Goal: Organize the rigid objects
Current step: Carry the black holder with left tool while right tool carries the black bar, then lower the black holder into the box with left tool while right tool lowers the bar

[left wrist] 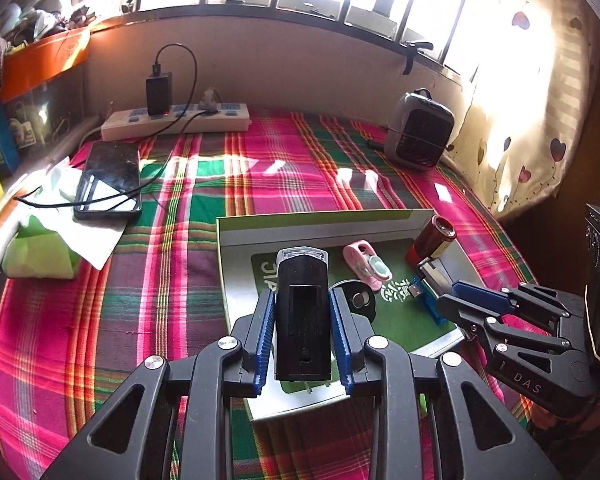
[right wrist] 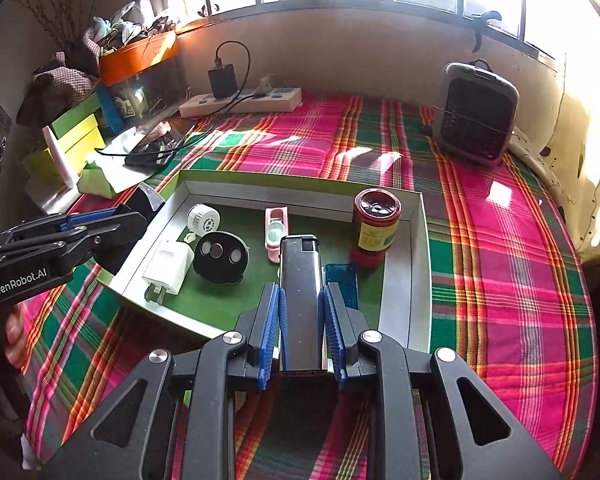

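Tray (right wrist: 418,276) with white walls and green floor lies on the plaid-covered desk (right wrist: 500,280), just ahead of both hand-held grippers. Inside it: one red-lidded jar (right wrist: 376,226), one pink clip-like item (right wrist: 275,236), one black round disc (right wrist: 220,258), one white plug adapter (right wrist: 168,270), one white round cap (right wrist: 203,219) and one blue flat piece (right wrist: 342,284). The left hand-held gripper (left wrist: 302,328) is clenched on a black bike-light-like device (left wrist: 302,312) over the tray's near-left part. The right hand-held gripper (right wrist: 302,320) grasps a silver-grey flat bar (right wrist: 300,296) above the tray's near edge.
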